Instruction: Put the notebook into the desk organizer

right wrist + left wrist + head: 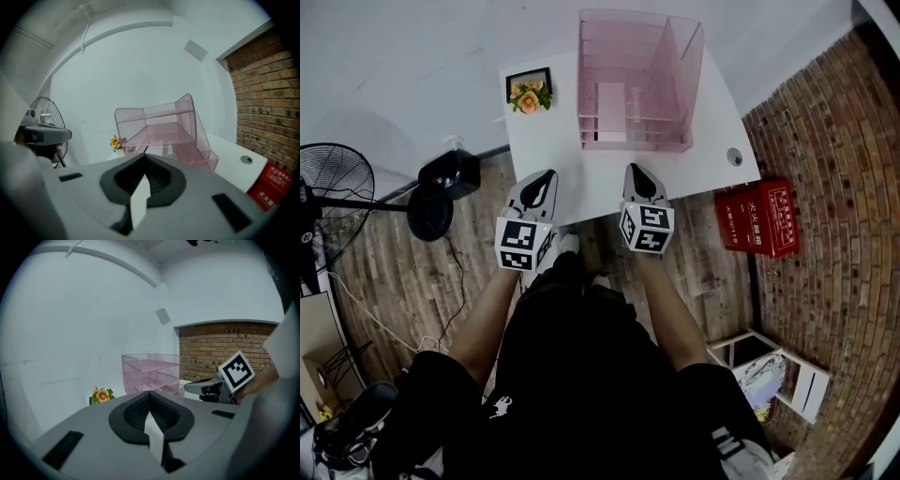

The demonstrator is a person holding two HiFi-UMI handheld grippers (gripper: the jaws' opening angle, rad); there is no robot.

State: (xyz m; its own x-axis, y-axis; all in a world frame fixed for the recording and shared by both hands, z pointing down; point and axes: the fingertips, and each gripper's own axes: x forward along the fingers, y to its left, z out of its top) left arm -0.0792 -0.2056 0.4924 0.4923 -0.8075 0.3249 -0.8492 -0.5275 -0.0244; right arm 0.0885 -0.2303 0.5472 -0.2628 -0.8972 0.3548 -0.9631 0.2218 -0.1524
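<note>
Showing left tongs [546, 178] and right tongs [637, 173] pressed together, empty; notebook [611, 98] lies inside desk organizer [680, 94]: any retreat should clear its mesh.

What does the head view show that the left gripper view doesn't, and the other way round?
Only the head view: the standing fan, the red box beside the table, the wooden floor and the person's legs.
Only the left gripper view: a small grey square panel high on the wall.
Both: the pink desk organizer on the white table, the framed flower picture, the brick wall and the right gripper.
</note>
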